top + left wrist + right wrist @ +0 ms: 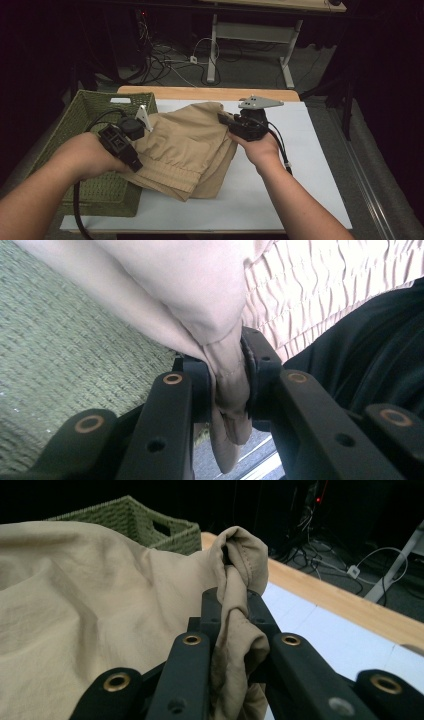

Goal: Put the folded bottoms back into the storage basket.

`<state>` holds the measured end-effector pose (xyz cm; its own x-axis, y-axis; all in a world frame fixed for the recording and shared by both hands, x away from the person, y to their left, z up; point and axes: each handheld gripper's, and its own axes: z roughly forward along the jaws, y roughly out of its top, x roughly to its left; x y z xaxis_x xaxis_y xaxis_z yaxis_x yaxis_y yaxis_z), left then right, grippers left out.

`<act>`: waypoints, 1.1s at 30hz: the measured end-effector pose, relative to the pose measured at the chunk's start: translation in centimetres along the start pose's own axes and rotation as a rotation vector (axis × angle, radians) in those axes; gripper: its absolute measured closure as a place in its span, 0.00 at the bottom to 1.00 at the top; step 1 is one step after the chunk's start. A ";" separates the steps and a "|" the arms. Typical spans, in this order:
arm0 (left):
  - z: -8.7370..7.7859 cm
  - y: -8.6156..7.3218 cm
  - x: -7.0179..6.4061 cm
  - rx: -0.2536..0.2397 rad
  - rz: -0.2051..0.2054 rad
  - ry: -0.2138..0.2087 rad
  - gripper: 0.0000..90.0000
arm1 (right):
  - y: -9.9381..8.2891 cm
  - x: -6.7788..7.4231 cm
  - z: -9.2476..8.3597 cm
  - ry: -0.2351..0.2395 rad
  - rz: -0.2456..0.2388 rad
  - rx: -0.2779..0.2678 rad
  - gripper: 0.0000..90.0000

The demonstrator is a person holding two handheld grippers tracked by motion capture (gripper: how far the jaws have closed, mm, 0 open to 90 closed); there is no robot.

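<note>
A folded tan garment (185, 145) with an elastic waistband lies across the white table top, its left edge over the green basket (85, 112). My left gripper (136, 161) is shut on the garment's lower left edge; in the left gripper view a bunched fold of tan cloth (231, 385) is pinched between the jaws above the basket's weave (65, 340). My right gripper (223, 118) is shut on the garment's upper right corner; in the right gripper view a twisted hem (235, 610) is clamped between the jaws, with the rest of the cloth (85, 605) spreading left.
The woven green basket stands at the table's left, seen also in the right gripper view (135, 517). White table surface (300, 165) lies to the right, with a wooden strip (210, 92) along the far edge. Cables (170, 57) and desk legs are on the floor behind.
</note>
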<state>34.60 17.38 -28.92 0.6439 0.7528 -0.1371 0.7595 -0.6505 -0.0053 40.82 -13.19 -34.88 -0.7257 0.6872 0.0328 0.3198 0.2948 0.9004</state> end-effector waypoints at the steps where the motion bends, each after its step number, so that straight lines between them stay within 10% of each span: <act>1: -0.4 0.1 0.0 0.001 0.001 0.001 0.83 | 0.3 0.0 -0.2 0.000 0.003 -0.006 0.93; 20: -5.0 -1.7 1.0 -0.047 0.015 0.046 0.83 | 5.5 1.3 -1.3 -0.003 -0.042 -0.089 0.93; 33: -3.8 -5.1 4.7 -0.019 -0.055 0.077 0.83 | 5.2 4.1 3.8 0.052 -0.033 -0.055 0.93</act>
<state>34.10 24.62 -25.80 0.6062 0.7930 -0.0602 0.7947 -0.6069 0.0079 41.79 -6.29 -31.69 -0.7665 0.6417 0.0242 0.2625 0.2787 0.9238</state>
